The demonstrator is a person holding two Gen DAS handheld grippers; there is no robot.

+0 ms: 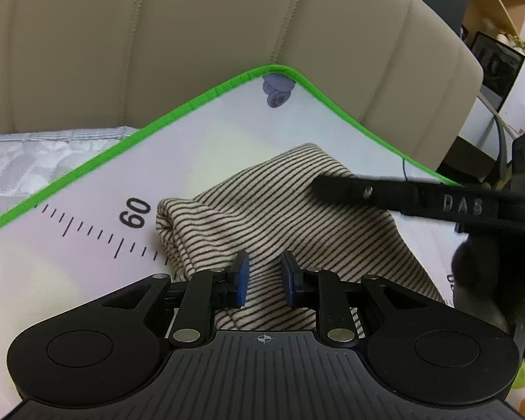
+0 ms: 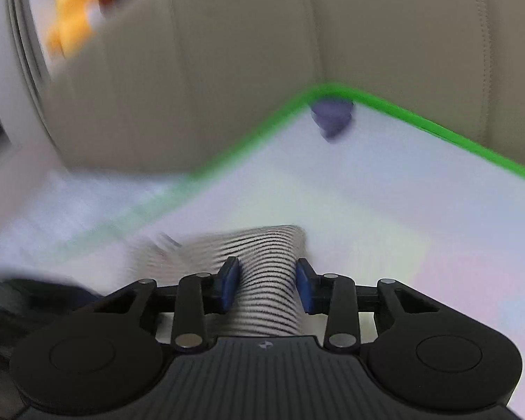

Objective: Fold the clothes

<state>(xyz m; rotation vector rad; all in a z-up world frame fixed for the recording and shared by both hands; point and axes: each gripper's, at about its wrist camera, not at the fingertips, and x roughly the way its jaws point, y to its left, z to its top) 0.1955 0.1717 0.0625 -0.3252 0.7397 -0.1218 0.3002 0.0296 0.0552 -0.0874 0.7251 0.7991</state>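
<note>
A beige garment with thin dark stripes (image 1: 262, 210) lies bunched on a white mat with a green border (image 1: 199, 140). My left gripper (image 1: 264, 278) is open just above the garment's near part, with cloth showing between its blue pads. My right gripper (image 2: 266, 285) is open over a striped fold of the garment (image 2: 266, 266); that view is blurred. The right gripper's black body (image 1: 437, 204) reaches in from the right across the garment's far side in the left wrist view.
The mat bears a printed ruler marked 60 (image 1: 136, 213) and a small purple figure near its corner (image 1: 276, 91). A beige padded headboard (image 1: 192, 35) stands behind. A quilted white mattress (image 1: 35, 161) shows at the left. Shelves and dark objects (image 1: 497, 63) stand at the right.
</note>
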